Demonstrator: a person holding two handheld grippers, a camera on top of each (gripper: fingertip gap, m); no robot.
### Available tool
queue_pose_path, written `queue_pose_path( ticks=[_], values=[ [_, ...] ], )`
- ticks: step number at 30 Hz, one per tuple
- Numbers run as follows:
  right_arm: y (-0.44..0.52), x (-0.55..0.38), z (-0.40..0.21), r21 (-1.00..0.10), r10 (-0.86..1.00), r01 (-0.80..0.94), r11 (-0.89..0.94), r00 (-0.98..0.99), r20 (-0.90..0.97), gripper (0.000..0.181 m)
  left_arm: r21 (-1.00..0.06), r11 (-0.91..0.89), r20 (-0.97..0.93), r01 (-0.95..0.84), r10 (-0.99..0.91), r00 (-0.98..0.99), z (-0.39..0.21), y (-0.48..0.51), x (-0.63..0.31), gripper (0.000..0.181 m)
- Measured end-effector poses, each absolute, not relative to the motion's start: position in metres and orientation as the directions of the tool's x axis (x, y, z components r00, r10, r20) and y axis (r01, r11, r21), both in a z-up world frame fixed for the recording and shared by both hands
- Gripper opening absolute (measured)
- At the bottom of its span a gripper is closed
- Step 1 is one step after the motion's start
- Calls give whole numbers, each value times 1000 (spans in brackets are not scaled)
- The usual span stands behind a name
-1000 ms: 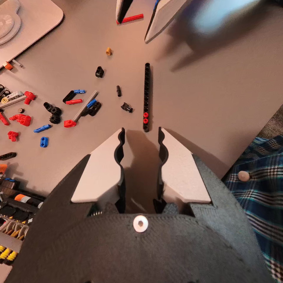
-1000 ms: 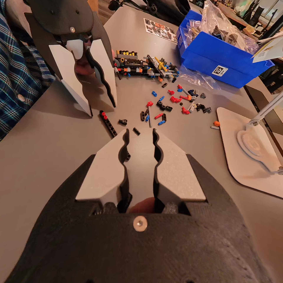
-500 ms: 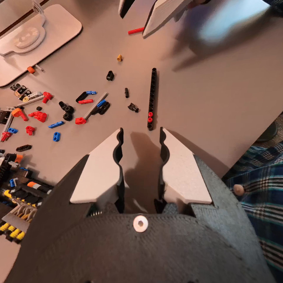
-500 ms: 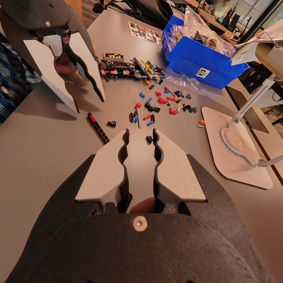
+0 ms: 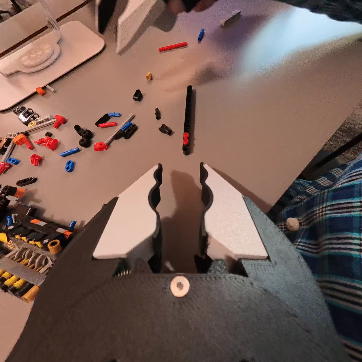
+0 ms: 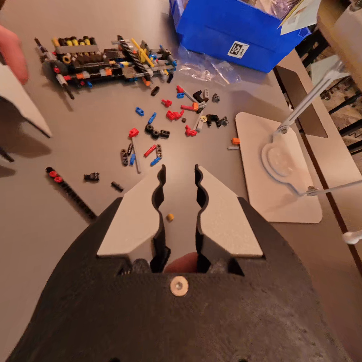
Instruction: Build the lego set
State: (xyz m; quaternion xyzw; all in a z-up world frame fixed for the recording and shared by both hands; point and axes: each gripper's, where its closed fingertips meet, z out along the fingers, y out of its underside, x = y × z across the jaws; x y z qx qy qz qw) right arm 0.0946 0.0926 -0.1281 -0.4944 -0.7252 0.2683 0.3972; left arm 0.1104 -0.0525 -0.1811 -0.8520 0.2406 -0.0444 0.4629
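Note:
A long black beam [image 5: 188,119] with two red pins lies on the grey table just ahead of my open, empty left gripper [image 5: 180,166]; it also shows in the right wrist view [image 6: 68,193]. My right gripper [image 6: 179,168] is open and empty, hovering over a small tan bush [image 6: 170,217] that shows between its jaws. The same bush [image 5: 149,76] shows in the left wrist view. The part-built model [image 6: 105,58] lies at the far left of the table, and in the left wrist view [image 5: 25,252] at lower left. Loose red, blue and black pieces [image 6: 156,133] are scattered between.
A blue bin [image 6: 235,35] with plastic bags stands at the back. A white lamp base [image 6: 274,168] lies to the right. A red axle [image 5: 173,46] and a blue pin [image 5: 200,35] lie far off. A person's plaid shirt [image 5: 323,235] is by the table edge.
My right gripper has swung right and forward, from near the black beam to over the tan bush. My left gripper has drawn back a little and stayed open.

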Motion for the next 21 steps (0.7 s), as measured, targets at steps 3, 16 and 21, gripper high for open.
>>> queue_pose_path(
  ticks=[3, 16, 21],
  values=[
    [112, 84, -116, -782, 949, 538, 316, -165, 270, 28, -823, -445, -130, -354, -459, 879, -180, -54, 111, 35],
    [136, 134, -102, -752, 980, 632, 189, -69, 188, 18, -872, -386, -83, -299, -486, 870, -169, -57, 114, 28],
    [109, 107, -108, -746, 967, 616, 253, -160, 195, 18, -873, -380, -97, -305, -479, 872, -168, -57, 114, 26]
  ],
)
